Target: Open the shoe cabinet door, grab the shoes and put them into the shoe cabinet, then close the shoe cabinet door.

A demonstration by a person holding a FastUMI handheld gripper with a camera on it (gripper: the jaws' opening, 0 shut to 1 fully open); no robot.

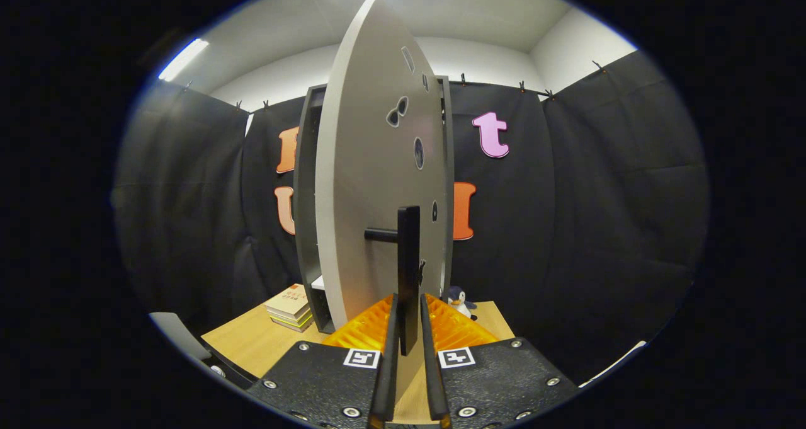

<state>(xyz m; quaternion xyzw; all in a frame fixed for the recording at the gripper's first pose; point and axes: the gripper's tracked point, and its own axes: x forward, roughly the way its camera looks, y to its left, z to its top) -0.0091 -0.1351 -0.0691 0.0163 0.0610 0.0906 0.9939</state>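
The shoe cabinet (306, 208) stands upright on the wooden table, dark framed, with a white shelf showing low inside it. Its grey door (371, 183) is swung out toward me, edge-on, with several small cut-out holes in its face. A black bar handle (408, 259) sticks out from the door on a short stub. My gripper (408, 337) is shut on the lower end of that handle, one finger on each side of it. The shoes are hidden from me.
A stack of books (291, 307) lies on the wooden table (252, 341) left of the cabinet. A small penguin toy (460, 301) sits to the right of the door. A grey chair back (179, 334) shows near the table's left corner.
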